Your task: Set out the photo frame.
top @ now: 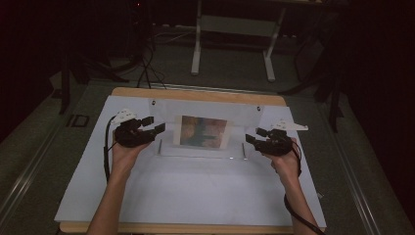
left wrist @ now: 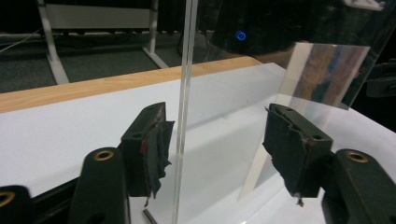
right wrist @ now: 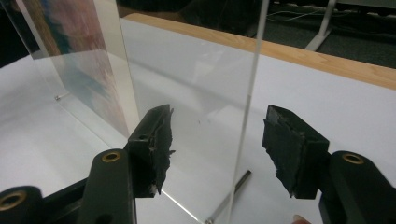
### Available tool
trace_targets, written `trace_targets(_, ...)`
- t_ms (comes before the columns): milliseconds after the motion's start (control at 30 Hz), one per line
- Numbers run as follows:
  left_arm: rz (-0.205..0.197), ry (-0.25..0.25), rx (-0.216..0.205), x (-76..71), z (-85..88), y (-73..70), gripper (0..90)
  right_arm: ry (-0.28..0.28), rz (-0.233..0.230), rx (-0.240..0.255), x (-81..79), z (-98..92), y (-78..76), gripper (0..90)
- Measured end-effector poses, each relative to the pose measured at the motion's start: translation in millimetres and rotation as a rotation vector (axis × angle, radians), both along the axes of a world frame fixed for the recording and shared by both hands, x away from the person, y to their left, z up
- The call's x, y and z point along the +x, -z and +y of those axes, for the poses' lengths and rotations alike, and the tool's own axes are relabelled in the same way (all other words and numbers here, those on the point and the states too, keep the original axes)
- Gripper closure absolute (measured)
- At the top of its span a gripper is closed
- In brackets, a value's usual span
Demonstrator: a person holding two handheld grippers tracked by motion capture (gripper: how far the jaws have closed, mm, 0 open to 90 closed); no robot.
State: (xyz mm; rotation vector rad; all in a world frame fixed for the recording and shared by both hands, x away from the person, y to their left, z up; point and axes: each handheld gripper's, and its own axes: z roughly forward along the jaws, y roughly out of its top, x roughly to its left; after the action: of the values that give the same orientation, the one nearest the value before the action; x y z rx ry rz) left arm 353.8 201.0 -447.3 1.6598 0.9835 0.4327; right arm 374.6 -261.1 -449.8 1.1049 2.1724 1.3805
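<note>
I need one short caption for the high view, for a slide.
Two hands hold the left tool and right tool at opposite side edges of a clear upright picture frame on a white table.

A: What's on the wooden tabletop (top: 195, 94)?
B: White sheet (top: 195, 191) over most of it, wood showing at far & near edges. Clear picture stand (top: 203, 132) upright on the sheet, near the far edge.

Both forearms reach forward, left claw (top: 157, 128) and right claw (top: 251, 137) apparently gaping, facing inward.

A dim room: grey carpet floor (top: 230, 73) and a white-legged table frame (top: 234, 29) behind.
</note>
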Motion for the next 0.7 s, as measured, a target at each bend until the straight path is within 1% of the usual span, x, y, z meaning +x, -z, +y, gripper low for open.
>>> trace_targets(133,-0.012,-0.004,0.004,-7.8,6.3,-0.4,42.1,0.003,0.002,-0.021,-3.6,-5.8,1.9,41.8)
trace_targets(267,-0.015,-0.027,0.0,-14.8,15.3,1.8,43.1,0.011,0.007,-0.006,-8.0,-15.9,3.1,42.1)
trace_targets(300,-0.015,-0.027,0.0,-14.8,15.3,1.8,43.3,0.015,0.009,0.002,-8.8,-19.0,3.6,42.5)
trace_targets(333,-0.01,-0.035,0.003,-17.4,19.4,4.3,43.3,0.02,0.01,0.006,-9.5,-21.9,4.3,42.5)
trace_targets(367,-0.01,-0.035,0.003,-17.4,19.4,4.3,43.4,0.025,0.013,0.012,-10.1,-24.6,5.1,42.6)
trace_targets(400,0.001,-0.048,0.014,-19.9,22.6,7.2,43.4,0.029,0.015,0.017,-10.4,-27.4,6.2,42.6)
trace_targets(467,0.006,-0.053,0.011,-22.2,26.5,10.4,43.7,0.044,0.025,0.022,-10.9,-32.3,8.7,43.0)
trace_targets(500,0.006,-0.053,0.011,-22.2,26.5,10.4,43.7,0.044,0.025,0.022,-10.9,-32.3,8.7,43.0)
trace_targets(533,0.016,-0.062,0.013,-24.2,29.9,13.1,43.7,0.056,0.038,0.016,-10.7,-36.6,10.6,43.6)
trace_targets(600,0.027,-0.074,0.018,-26.0,33.2,15.0,43.6,0.07,0.042,0.015,-11.1,-40.9,11.9,45.1)
trace_targets(633,0.027,-0.074,0.018,-26.0,33.2,15.0,43.7,0.07,0.042,0.015,-11.1,-40.9,11.9,45.1)
trace_targets(667,0.027,-0.074,0.018,-26.0,33.2,15.0,43.7,0.083,0.044,0.011,-11.3,-43.0,12.8,45.1)
trace_targets(700,0.032,-0.088,0.031,-29.3,36.6,17.9,43.7,0.083,0.044,0.011,-11.3,-43.0,12.8,45.5)
